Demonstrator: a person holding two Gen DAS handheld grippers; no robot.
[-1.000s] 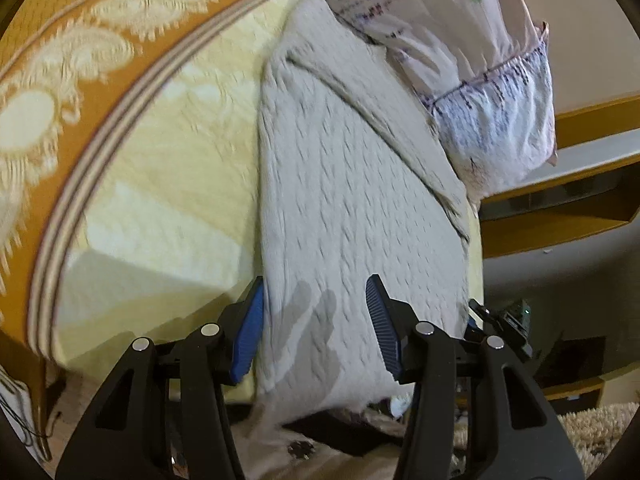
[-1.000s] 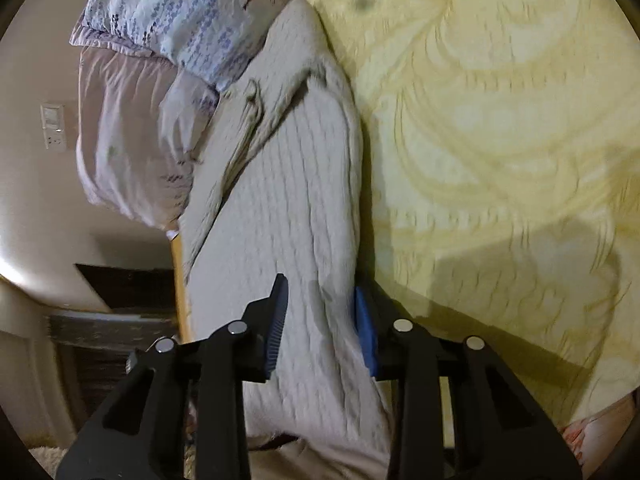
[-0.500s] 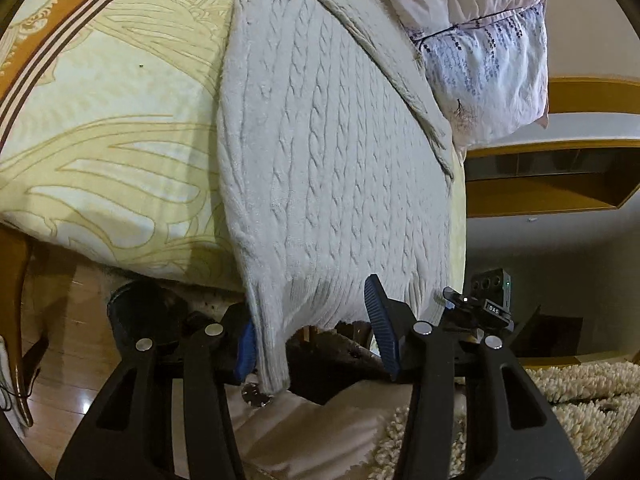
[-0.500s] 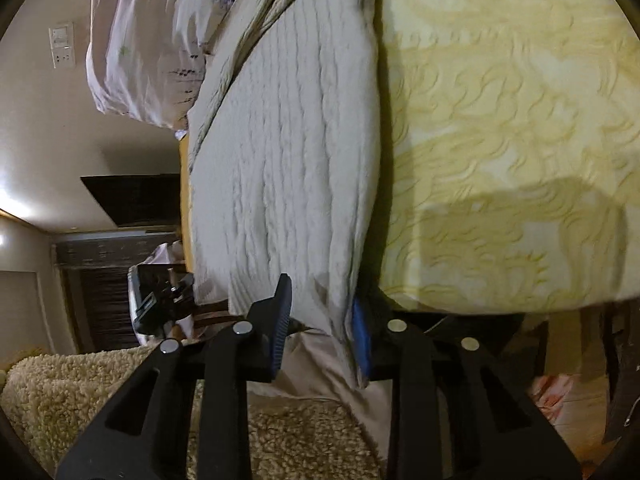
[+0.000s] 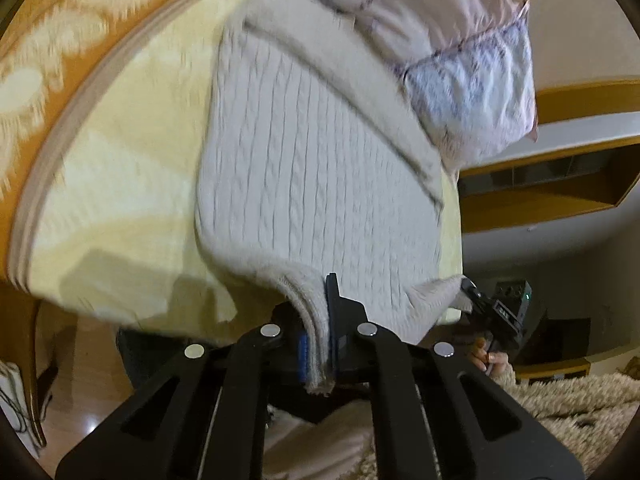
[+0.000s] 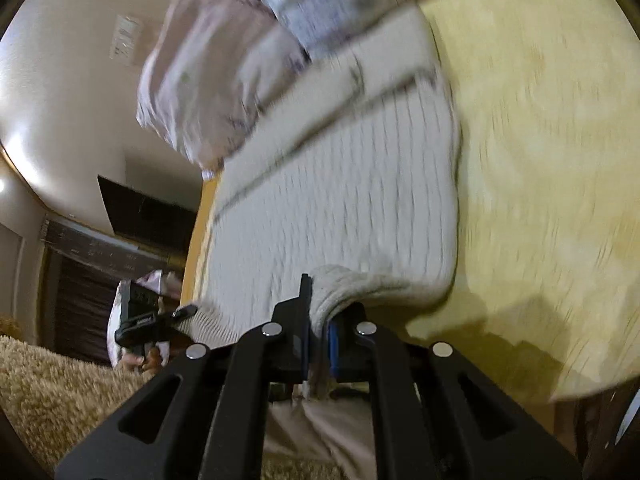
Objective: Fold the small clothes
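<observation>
A cream cable-knit sweater (image 5: 320, 184) lies on a yellow patterned bedspread (image 5: 132, 176), its top under a pillow. My left gripper (image 5: 316, 344) is shut on the sweater's ribbed bottom hem at one corner and lifts it off the bed edge. My right gripper (image 6: 318, 344) is shut on the other hem corner of the sweater (image 6: 340, 200). Each gripper also shows in the other's view, the right one (image 5: 480, 300) and the left one (image 6: 160, 320), both holding the hem. Both views are blurred by motion.
A pale floral pillow (image 5: 472, 80) lies on the sweater's top end; it also shows in the right wrist view (image 6: 224, 80). The bedspread has an orange border (image 5: 48, 60). A shaggy beige rug (image 6: 48, 400) covers the floor below. Wooden shelving (image 5: 560, 184) stands beyond the bed.
Both grippers went from open around the hanging hem to shut on it. The hem has been lifted up from the bed edge toward the sweater body.
</observation>
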